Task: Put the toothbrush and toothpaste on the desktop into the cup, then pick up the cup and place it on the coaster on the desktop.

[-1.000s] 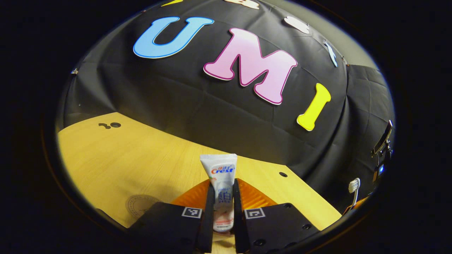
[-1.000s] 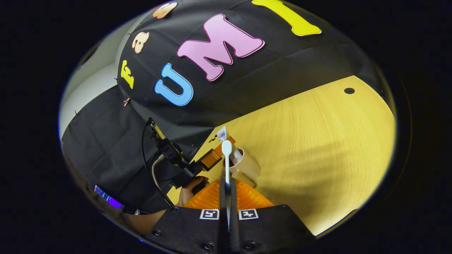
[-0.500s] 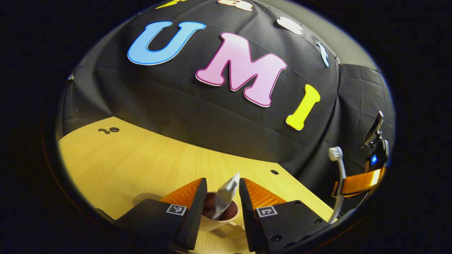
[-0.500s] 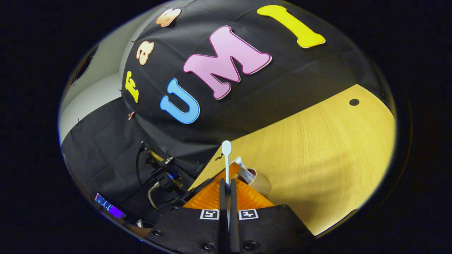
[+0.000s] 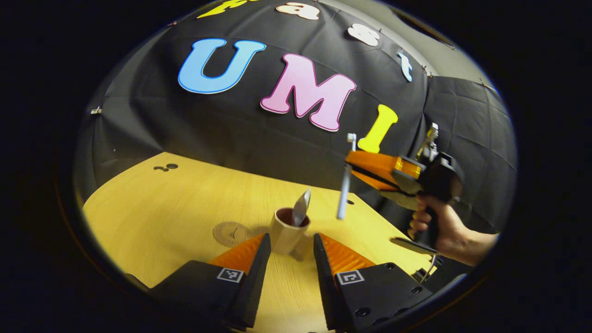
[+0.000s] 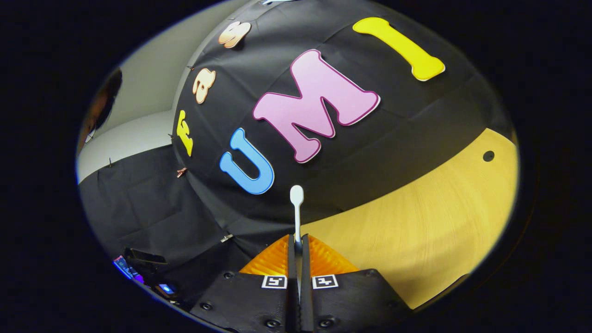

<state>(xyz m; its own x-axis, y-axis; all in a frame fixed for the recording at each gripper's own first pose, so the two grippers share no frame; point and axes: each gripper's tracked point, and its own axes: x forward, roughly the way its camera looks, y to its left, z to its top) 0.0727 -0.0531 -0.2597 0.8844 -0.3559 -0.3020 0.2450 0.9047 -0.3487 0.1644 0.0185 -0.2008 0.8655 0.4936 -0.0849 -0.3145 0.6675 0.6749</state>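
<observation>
A beige cup [image 5: 284, 233] stands on the wooden desktop [image 5: 185, 208] in the left gripper view, with the toothpaste tube [image 5: 301, 208] leaning inside it. My left gripper [image 5: 287, 259] is open just in front of the cup, holding nothing. A round coaster [image 5: 231, 232] lies flat left of the cup. The right gripper [image 5: 358, 170] hovers above and right of the cup, shut on a white toothbrush [image 5: 345, 180] that hangs upright in the air. In the right gripper view the toothbrush [image 6: 296, 210] sticks up from between my right gripper's [image 6: 297, 245] closed fingers.
A hand [image 5: 439, 226] holds the right gripper at the desk's right end. Small holes [image 5: 165, 167] mark the desktop's far left, another hole [image 6: 488, 156] shows in the right gripper view. Devices with lit screens [image 6: 138, 266] sit beyond the desk's edge.
My left gripper let go of the toothpaste into the cup, opened and drew back. The right gripper rose with the toothbrush and swung in above and right of the cup.
</observation>
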